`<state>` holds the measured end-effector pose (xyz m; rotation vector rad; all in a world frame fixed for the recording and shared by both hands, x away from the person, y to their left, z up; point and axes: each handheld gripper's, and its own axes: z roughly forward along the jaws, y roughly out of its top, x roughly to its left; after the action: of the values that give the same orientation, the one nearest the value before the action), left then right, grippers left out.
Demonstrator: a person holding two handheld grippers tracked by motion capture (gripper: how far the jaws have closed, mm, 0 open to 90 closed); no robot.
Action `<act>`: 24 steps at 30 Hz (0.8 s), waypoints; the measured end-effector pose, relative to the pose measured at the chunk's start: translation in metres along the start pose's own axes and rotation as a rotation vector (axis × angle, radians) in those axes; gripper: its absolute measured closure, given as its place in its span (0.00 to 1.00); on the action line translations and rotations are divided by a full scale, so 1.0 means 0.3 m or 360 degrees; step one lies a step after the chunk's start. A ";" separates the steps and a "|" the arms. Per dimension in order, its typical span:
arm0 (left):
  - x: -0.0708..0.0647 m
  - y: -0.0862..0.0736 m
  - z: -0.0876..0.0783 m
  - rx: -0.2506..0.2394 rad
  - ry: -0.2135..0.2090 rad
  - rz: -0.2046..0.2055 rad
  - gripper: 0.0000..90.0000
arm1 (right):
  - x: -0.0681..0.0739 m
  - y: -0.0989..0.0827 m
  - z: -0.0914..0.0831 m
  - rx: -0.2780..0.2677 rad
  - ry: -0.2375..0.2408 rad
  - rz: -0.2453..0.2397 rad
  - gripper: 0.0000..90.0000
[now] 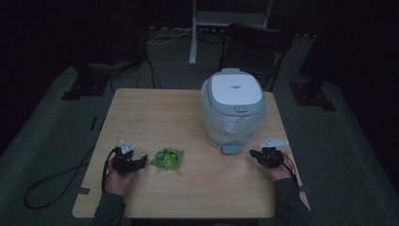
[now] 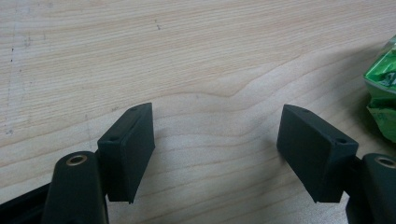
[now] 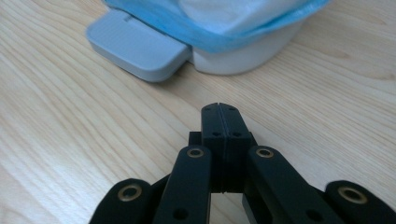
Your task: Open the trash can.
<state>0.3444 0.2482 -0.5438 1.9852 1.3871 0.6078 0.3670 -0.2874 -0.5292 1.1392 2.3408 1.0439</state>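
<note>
The table (image 1: 155, 113) is pale wood with wavy grain. Beside the black left gripper (image 2: 217, 156) lies a bright green packet (image 1: 167, 158). Ahead of the black right gripper (image 3: 219, 112), a white bin (image 1: 233, 113) (grey pedal (image 3: 135, 44), seemingly bluish liner (image 3: 219, 28)).

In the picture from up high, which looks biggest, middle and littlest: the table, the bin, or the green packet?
1. Table, biggest by far.
2. Bin, in the middle.
3. Green packet, littlest.
</note>
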 end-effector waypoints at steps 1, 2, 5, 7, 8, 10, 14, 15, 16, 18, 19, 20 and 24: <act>0.000 0.000 0.000 0.0001 0.0000 0.0001 0.31 | 0.003 0.003 -0.002 -0.0008 0.0013 0.0005 1.00; 0.000 0.000 0.000 0.0001 0.0000 0.0000 0.31 | 0.007 0.007 -0.005 -0.0019 0.0018 0.0000 1.00; 0.000 0.000 0.000 0.0001 0.0000 0.0000 0.31 | 0.017 0.019 -0.014 -0.0057 0.0053 -0.0006 1.00; 0.000 0.000 0.000 0.0001 0.0001 -0.0001 0.31 | 0.023 0.027 -0.017 -0.0075 0.0065 -0.0017 1.00; -0.001 0.000 0.000 0.0001 0.0001 -0.0001 0.31 | 0.027 0.031 -0.017 -0.0078 0.0069 -0.0018 1.00; -0.001 0.000 0.000 0.0000 0.0001 -0.0002 0.31 | 0.030 0.035 -0.017 -0.0088 0.0083 -0.0017 1.00; -0.001 0.000 0.000 0.0000 0.0001 -0.0002 0.31 | 0.048 0.058 -0.010 -0.0125 0.0119 -0.0027 1.00; -0.001 0.000 0.000 0.0000 0.0001 -0.0002 0.31 | 0.048 0.058 -0.010 -0.0125 0.0119 -0.0027 1.00; -0.001 0.000 0.000 0.0001 0.0002 -0.0002 0.31 | 0.053 0.063 -0.007 -0.0133 0.0127 -0.0027 1.00; -0.001 0.000 0.000 0.0000 0.0003 -0.0004 0.31 | 0.059 0.072 0.000 -0.0147 0.0145 -0.0027 1.00; -0.001 0.000 0.000 0.0000 0.0003 -0.0004 0.31 | 0.059 0.072 0.000 -0.0147 0.0145 -0.0027 1.00; -0.001 0.001 0.000 0.0001 0.0004 -0.0003 0.31 | 0.063 0.076 0.004 -0.0146 0.0148 -0.0030 1.00; -0.001 0.001 0.000 0.0002 0.0005 -0.0004 0.31 | 0.086 0.100 0.031 -0.0149 0.0168 -0.0049 1.00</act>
<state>0.3445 0.2477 -0.5438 1.9839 1.3917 0.6096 0.3723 -0.2505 -0.5128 1.0339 2.3543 1.2163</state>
